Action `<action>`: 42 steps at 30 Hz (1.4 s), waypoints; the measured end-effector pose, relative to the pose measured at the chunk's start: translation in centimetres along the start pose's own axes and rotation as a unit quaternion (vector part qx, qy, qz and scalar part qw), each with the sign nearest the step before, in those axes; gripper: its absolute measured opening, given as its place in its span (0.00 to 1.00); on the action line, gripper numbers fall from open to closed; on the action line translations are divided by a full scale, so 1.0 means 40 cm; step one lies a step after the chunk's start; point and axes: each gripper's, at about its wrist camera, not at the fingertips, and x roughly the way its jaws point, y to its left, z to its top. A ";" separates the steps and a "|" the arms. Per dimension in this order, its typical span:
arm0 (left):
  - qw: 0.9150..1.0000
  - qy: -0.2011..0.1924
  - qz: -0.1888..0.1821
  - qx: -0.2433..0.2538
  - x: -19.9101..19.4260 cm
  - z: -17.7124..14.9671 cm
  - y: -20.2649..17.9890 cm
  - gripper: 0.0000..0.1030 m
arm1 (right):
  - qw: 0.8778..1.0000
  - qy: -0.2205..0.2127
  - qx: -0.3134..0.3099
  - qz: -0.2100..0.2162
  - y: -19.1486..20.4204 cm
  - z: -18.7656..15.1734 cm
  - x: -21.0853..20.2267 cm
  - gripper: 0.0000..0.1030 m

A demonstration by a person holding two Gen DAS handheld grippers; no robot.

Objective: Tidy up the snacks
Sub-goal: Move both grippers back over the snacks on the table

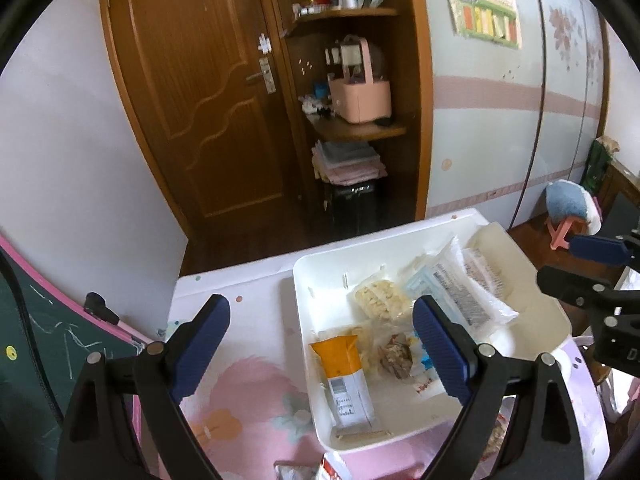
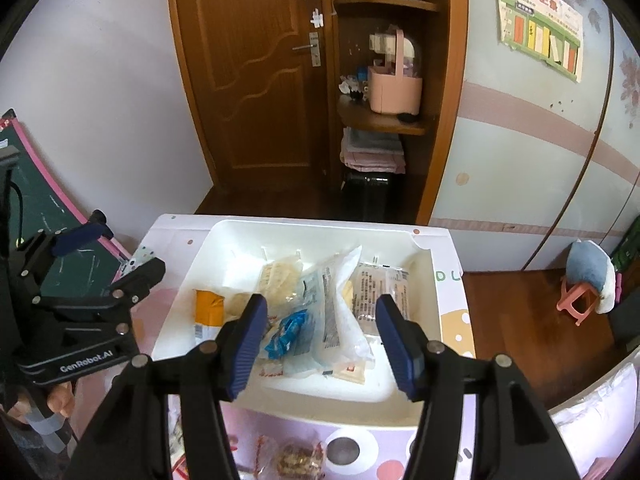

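Note:
A white bin [image 1: 308, 276] [image 2: 224, 232] sits on a small table with a pink and purple patterned cloth [image 1: 248, 392]. It holds several snack packs: an orange-and-white packet [image 1: 344, 376] [image 2: 208, 312], clear noodle packs [image 1: 380, 296] [image 2: 280, 276], a blue wrapper [image 2: 286, 332] and long clear packets [image 1: 460, 292] [image 2: 336, 304]. My left gripper [image 1: 320, 344] is open and empty above the bin's near left corner. My right gripper [image 2: 320, 336] is open and empty above the bin's near side. More snacks [image 2: 300, 458] [image 1: 316, 472] lie on the cloth in front of the bin.
A brown door [image 1: 192, 92] and wooden shelves with a pink basket [image 1: 360, 96] stand behind the table. A chalkboard [image 1: 36, 344] leans at the left. A small stool with a blue cushion [image 2: 588, 280] stands on the floor at the right.

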 end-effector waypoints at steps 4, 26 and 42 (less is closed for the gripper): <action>1.000 -0.024 -0.005 0.003 -0.098 -0.019 0.002 0.90 | 1.000 -0.015 -0.008 0.003 0.020 -0.018 -0.069 0.55; 0.998 -0.046 -0.014 -0.042 -0.383 -0.304 0.071 0.94 | 0.997 -0.047 -0.039 0.042 0.169 -0.263 -0.291 0.63; 0.996 0.039 0.037 -0.069 -0.223 -0.554 0.167 0.94 | 0.995 0.051 0.005 0.083 0.216 -0.451 -0.106 0.63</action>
